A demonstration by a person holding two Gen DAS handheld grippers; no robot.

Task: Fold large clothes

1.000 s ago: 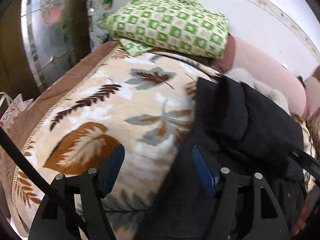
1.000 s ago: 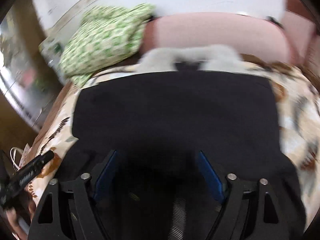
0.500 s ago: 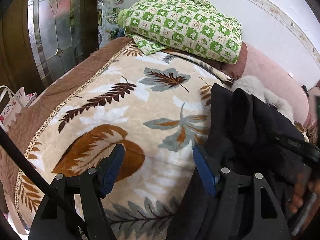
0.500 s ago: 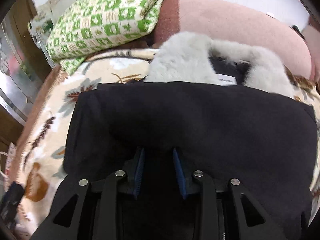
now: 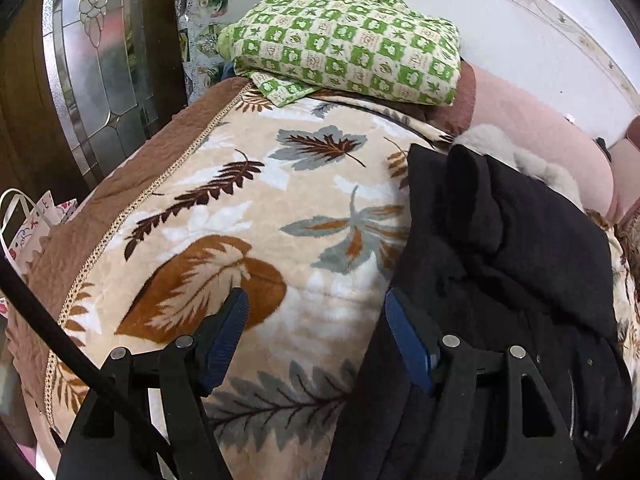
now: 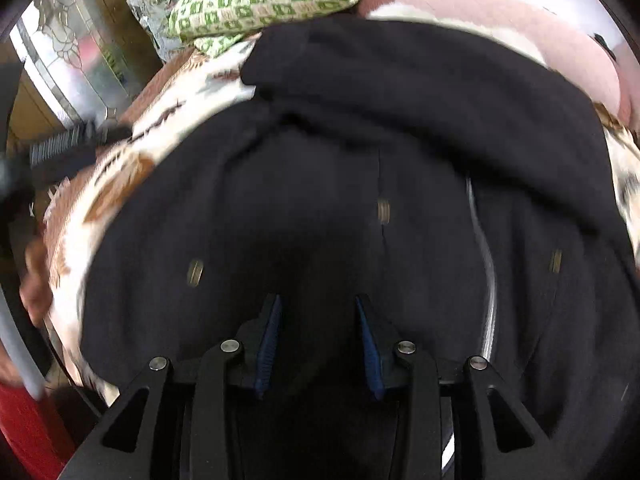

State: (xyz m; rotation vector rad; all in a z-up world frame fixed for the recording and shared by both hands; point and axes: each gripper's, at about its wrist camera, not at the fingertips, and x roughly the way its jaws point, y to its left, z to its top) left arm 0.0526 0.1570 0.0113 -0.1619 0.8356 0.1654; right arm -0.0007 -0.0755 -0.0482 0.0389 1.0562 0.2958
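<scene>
A large black coat [image 5: 508, 264] with a pale fur collar [image 5: 532, 164] lies on a leaf-patterned blanket [image 5: 248, 216]. Its upper part is folded down over the body. My left gripper [image 5: 316, 320] is open and empty over the blanket, with its right finger at the coat's left edge. In the right wrist view the coat [image 6: 360, 160] fills the frame, showing buttons and a zipper. My right gripper [image 6: 316, 332] sits low over the coat, jaws partly apart, with dark cloth between them; I cannot tell whether it grips.
A folded green checked quilt [image 5: 348, 36] lies at the head of the bed, with a pink bolster [image 5: 548, 136] beside it. A glass door [image 5: 96, 64] and a paper bag [image 5: 36, 216] stand at the left. The left gripper also shows in the right view [image 6: 60, 148].
My right gripper closed to a narrow gap half a second ago and now stands wider. The coat's top has been drawn forward, covering the fur collar in the right view. My left gripper stayed open.
</scene>
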